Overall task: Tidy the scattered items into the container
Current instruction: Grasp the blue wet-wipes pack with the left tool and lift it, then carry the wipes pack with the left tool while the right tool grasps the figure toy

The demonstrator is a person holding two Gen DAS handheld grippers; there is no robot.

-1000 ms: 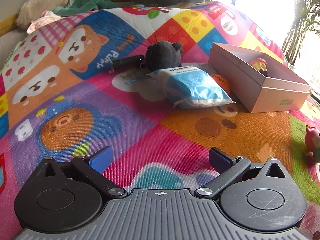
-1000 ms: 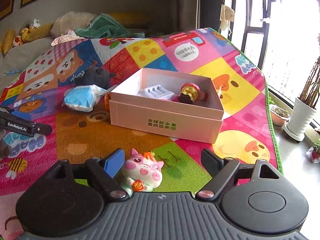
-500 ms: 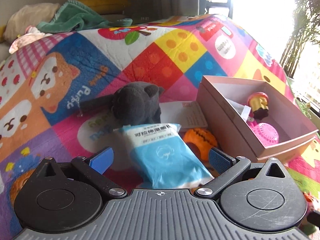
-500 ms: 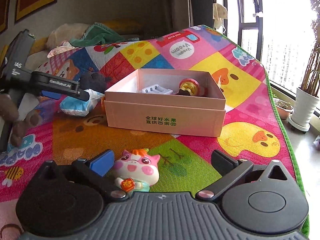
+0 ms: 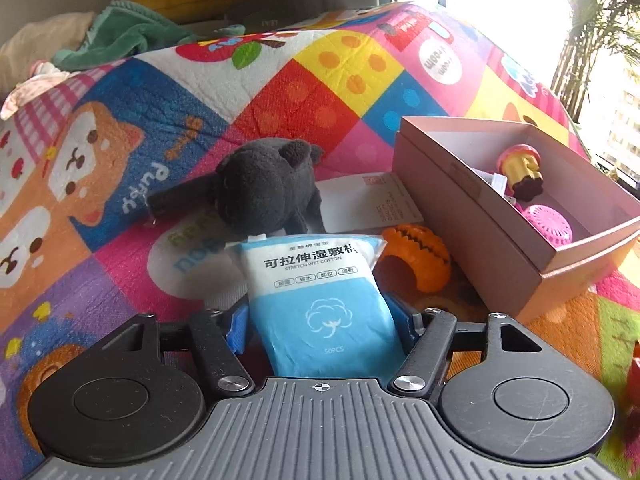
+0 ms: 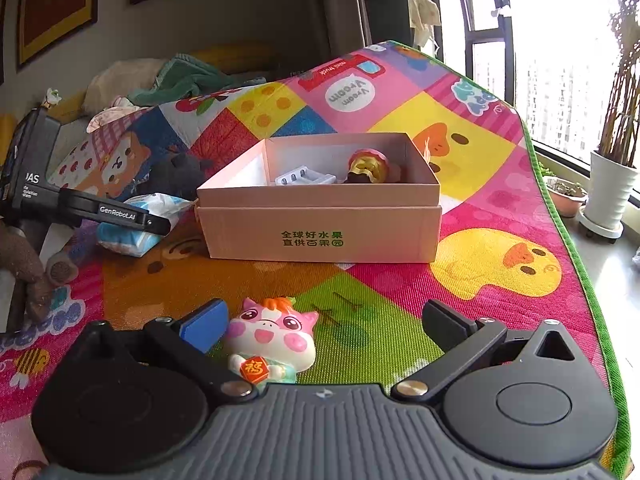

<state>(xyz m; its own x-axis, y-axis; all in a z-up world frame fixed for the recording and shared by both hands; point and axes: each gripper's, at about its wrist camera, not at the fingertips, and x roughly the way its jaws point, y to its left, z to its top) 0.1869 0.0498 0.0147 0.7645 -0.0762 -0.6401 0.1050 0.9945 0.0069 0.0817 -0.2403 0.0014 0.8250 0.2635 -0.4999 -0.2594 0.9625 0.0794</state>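
We have the left gripper closing its fingers on the blue cotton-pad pack; the blue pads sit against both sides of the pack's near end, so we judge it pinched or about to be. The pack lies on the play mat, just to the left of the pink box, with the orange ball between pack and box and the dark plush toy touching the pack's far end.

Risks, as we judge them:
- The pack is soft film over soft fill. A grip at one end only may let the far end droop, or the film may slide out through the pads.
- On lifting toward the box, the drooping end could sweep the orange ball or drag the plush toy.
- The near wall of the box is tall; a low carry could catch the pack on its rim.
- The box already holds a pink round item and a small figure; the pack may land tilted on them.

The right gripper has its fingers spread wide, pinching nothing. The pig figurine stands in front of the box, close to the left finger, off centre, so a closing could tip it sideways rather than clamp it.
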